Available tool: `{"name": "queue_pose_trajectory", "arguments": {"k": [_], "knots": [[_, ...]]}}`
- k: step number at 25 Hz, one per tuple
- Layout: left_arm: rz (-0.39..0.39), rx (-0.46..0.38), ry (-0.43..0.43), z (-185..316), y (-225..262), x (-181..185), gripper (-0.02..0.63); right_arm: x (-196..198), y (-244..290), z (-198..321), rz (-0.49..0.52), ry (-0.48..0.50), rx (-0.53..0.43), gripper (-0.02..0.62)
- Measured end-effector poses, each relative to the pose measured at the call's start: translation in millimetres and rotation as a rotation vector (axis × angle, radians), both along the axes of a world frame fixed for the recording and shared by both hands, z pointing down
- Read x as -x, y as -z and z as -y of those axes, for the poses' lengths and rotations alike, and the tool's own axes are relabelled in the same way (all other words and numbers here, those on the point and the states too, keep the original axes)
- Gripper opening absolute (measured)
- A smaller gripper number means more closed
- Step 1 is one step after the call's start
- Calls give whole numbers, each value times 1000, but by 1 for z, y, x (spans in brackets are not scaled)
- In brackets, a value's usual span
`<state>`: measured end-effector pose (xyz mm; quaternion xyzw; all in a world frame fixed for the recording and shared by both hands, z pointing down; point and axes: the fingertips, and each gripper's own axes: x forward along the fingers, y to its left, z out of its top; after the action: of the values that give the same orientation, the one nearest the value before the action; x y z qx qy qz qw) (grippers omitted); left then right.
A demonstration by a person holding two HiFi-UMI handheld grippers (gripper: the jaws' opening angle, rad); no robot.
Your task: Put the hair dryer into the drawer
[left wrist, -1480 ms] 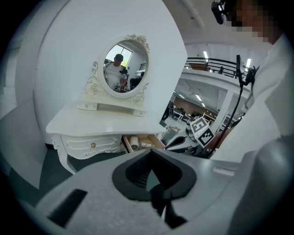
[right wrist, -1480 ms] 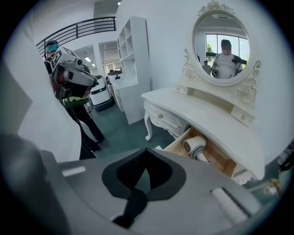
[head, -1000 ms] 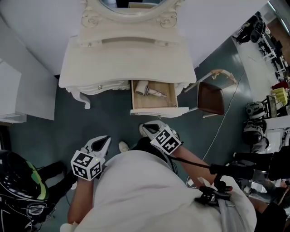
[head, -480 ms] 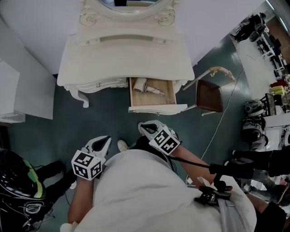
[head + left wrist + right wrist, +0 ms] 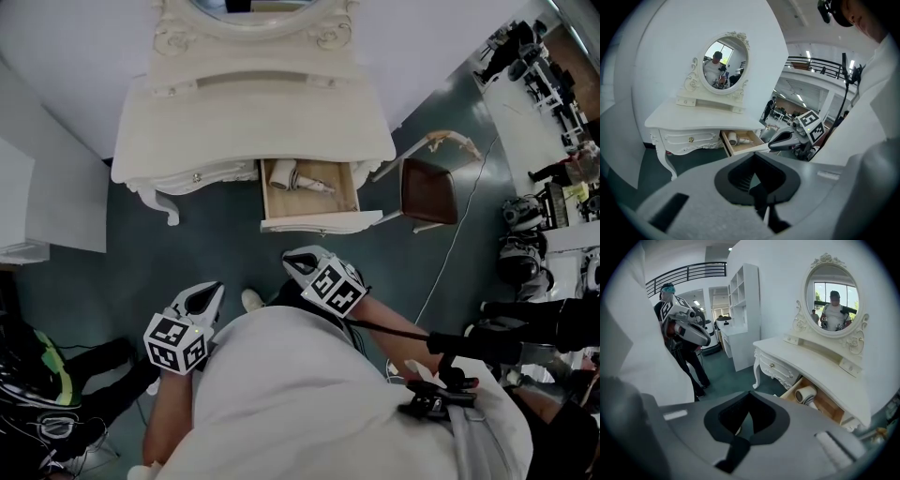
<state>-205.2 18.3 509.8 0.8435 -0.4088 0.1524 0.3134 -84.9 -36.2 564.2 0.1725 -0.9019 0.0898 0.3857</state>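
Observation:
The white hair dryer (image 5: 296,177) lies inside the open wooden drawer (image 5: 320,223) of the white vanity table (image 5: 253,117). It also shows in the left gripper view as the hair dryer (image 5: 736,138) and in the right gripper view as the hair dryer (image 5: 805,394), in both cases in the drawer. My left gripper (image 5: 217,287) hangs well short of the table, over the dark floor, shut and empty. My right gripper (image 5: 290,259) hovers just in front of the drawer front, shut with nothing in it.
A chair with a brown seat (image 5: 431,192) stands right of the drawer. A white cabinet (image 5: 42,202) is at the left and dark helmets (image 5: 37,384) lie at the lower left. A bench with gear (image 5: 553,216) lines the right. A person (image 5: 677,350) stands behind.
The head view has drifted slightly, so the table sits a little further left. Both grippers, the drawer and the hair dryer keep their places.

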Motion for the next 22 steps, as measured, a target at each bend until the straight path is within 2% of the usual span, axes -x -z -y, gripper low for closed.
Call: {"name": "queue_pose_trajectory", "arguments": {"k": [14,22], "knots": [[4,27,-10,17,-6,0,3,7,-4,12,8,22,9,-2],[13,34,-38,39,-8,-13,3,-7,-8,28,10,5,11,-2]]}}
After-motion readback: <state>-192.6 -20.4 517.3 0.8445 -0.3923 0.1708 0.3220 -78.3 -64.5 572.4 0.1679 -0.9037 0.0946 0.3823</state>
